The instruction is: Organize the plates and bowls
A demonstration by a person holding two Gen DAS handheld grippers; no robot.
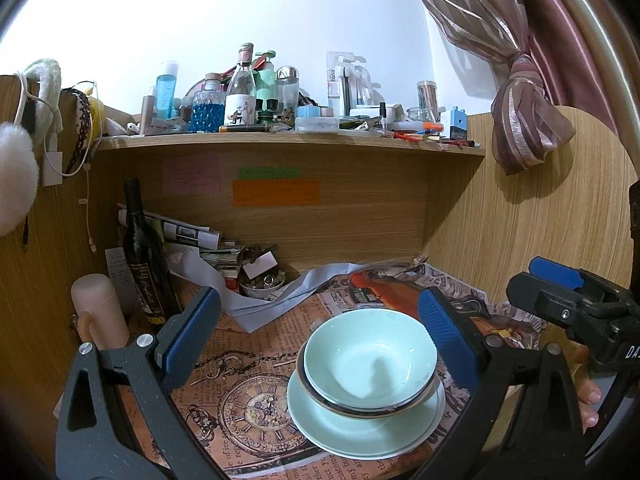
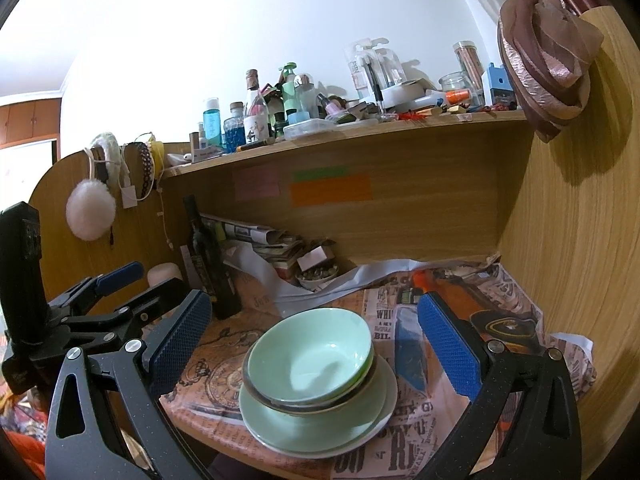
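Note:
A pale green bowl (image 1: 370, 362) sits nested in a second bowl with a dark gold-edged rim (image 1: 320, 396), on stacked pale green plates (image 1: 320, 428) on the desk. The stack also shows in the right wrist view, bowl (image 2: 310, 356) on plates (image 2: 280, 428). My left gripper (image 1: 320, 336) is open and empty, its blue pads either side of the stack, held back from it. My right gripper (image 2: 312, 340) is open and empty, also held short of the stack. The right gripper shows at the right edge of the left view (image 1: 568, 292).
A dark wine bottle (image 1: 146, 264) and a pink cylinder (image 1: 98, 308) stand at the back left. A small dish of trinkets (image 1: 262, 284) and piled papers (image 1: 192, 236) lie behind. A printed newspaper sheet (image 1: 248, 364) covers the desk. A cluttered shelf (image 1: 280, 140) hangs above; wooden walls close both sides.

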